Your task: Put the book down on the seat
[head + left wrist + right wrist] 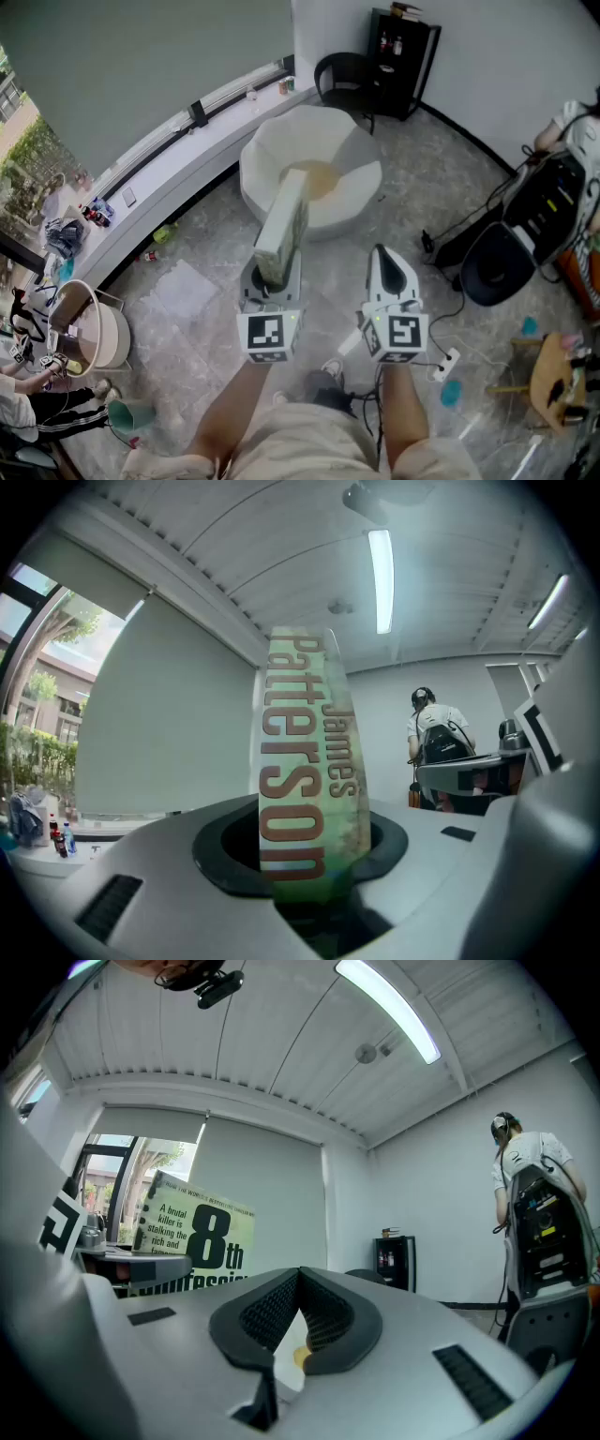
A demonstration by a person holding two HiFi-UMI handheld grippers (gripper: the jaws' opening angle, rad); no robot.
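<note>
While gripped by its lower end, the paperback book (pixel 283 223) stands upright at frame centre, before the white round seat (pixel 361 173) at upper centre.
Left gripper (pixel 272 274) clamps the book; right gripper (pixel 383 258) is closed and empty. Released early, the tall book would likely tip floorward.

Tools: two, the left tool (pixel 270 274) and the right tool (pixel 382 258)
Cubes: two, a left cube (pixel 270 336) and a right cube (pixel 398 336), one at the rear of each tool
Book (pixel 284 225): one, in the left tool
Seat (pixel 352 164): one, ahead of the tools
Chair (pixel 342 73): one, beyond the seat
Shelf (pixel 403 58): one, far ahead, right of the chair
Stool (pixel 553 375): one, right of the right tool
Lamps: two, a near lamp (pixel 380 578) and a far lamp (pixel 548 602), above the left tool
Bystanders: two, a standing person (pixel 574 122) far right of the tools and a seated person (pixel 28 403) far left
</note>
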